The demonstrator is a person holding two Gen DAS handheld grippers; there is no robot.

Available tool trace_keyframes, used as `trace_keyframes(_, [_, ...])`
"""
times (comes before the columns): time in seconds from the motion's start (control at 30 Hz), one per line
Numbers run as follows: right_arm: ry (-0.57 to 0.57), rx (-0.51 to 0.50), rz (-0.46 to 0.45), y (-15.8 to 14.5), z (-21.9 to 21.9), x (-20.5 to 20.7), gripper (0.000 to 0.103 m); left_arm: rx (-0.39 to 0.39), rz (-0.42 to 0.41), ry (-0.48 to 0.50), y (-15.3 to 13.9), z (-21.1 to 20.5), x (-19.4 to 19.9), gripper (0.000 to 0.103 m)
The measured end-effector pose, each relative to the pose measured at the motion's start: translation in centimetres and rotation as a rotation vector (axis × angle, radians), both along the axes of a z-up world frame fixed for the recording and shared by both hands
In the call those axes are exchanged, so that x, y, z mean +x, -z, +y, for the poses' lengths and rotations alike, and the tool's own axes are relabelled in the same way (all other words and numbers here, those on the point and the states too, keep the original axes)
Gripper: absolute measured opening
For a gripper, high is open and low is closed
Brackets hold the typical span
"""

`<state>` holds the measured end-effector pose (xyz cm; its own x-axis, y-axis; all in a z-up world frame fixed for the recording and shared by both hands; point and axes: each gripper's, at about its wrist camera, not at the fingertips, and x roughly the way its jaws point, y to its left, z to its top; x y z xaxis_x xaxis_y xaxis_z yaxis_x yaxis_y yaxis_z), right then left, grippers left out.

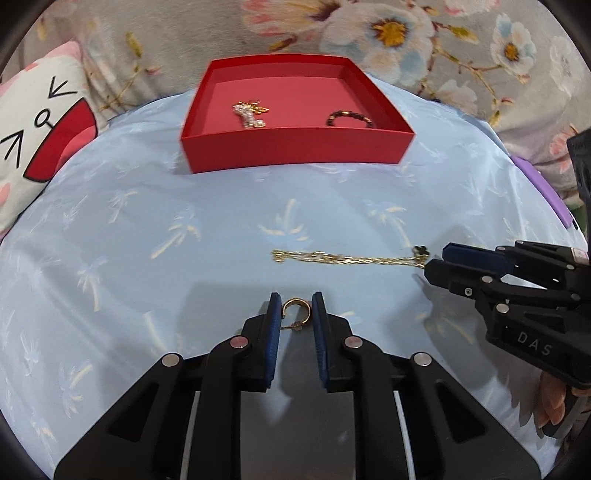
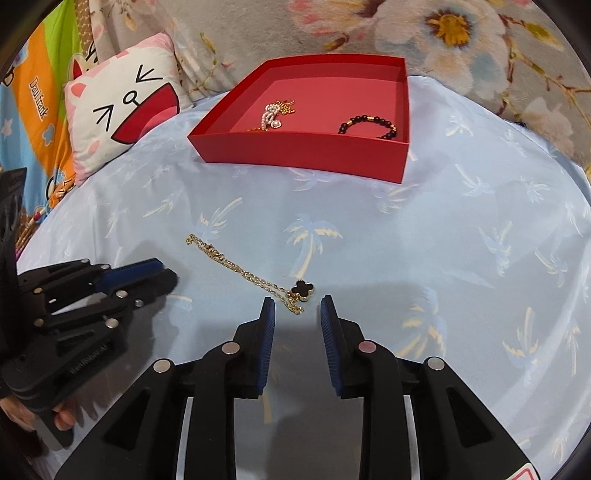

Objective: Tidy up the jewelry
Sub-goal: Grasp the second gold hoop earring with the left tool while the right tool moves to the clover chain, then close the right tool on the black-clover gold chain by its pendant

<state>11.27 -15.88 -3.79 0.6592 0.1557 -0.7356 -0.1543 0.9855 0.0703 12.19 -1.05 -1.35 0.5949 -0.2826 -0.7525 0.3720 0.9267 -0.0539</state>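
Your left gripper [image 1: 296, 301] sits open w/ a gold hoop earring [image 1: 295, 310] between its pads. Gold chain necklace [image 1: 347, 257] lies at 1 o'clock, right gripper [image 1: 436, 260] at its end. Red box [image 1: 295, 151] at 12 holds a beaded bracelet [image 1: 349, 118] & a pearl piece [image 1: 249, 114].

I am seeing a pale blue cloth [image 1: 147, 229] printed with palm trees lying spread across the surface. A cat-face cushion [image 2: 122, 103] is resting at its far left edge. A grey floral fabric [image 2: 461, 33] is filling the background, a bright cartoon-print fabric [image 2: 40, 110] is showing at far left, and something purple [image 1: 546, 192] is peeking out at the cloth's right edge.
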Motion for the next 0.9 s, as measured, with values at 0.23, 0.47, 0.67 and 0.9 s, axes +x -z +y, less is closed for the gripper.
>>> trace_keyframes(0.23, [-0.004, -0.035, -0.013, 0.4, 0.6, 0.8, 0.021, -0.025, 0.007, -0.009, 0.1, 0.6, 0.2, 0.016])
trace_keyframes(0.47, [0.005, -0.026, -0.015, 0.4, 0.2, 0.8, 0.013, -0.025, 0.006, -0.008, 0.2, 0.6, 0.1, 0.017])
trace_keyframes(0.67, [0.018, -0.003, -0.021, 0.4, -0.4, 0.5, 0.013, -0.027, 0.005, -0.008, 0.2, 0.7, 0.2, 0.017])
trace_keyframes(0.9, [0.023, 0.030, -0.057, -1.3, -1.1, -0.4, 0.013, -0.032, 0.004, -0.014, 0.0, 0.9, 0.2, 0.016])
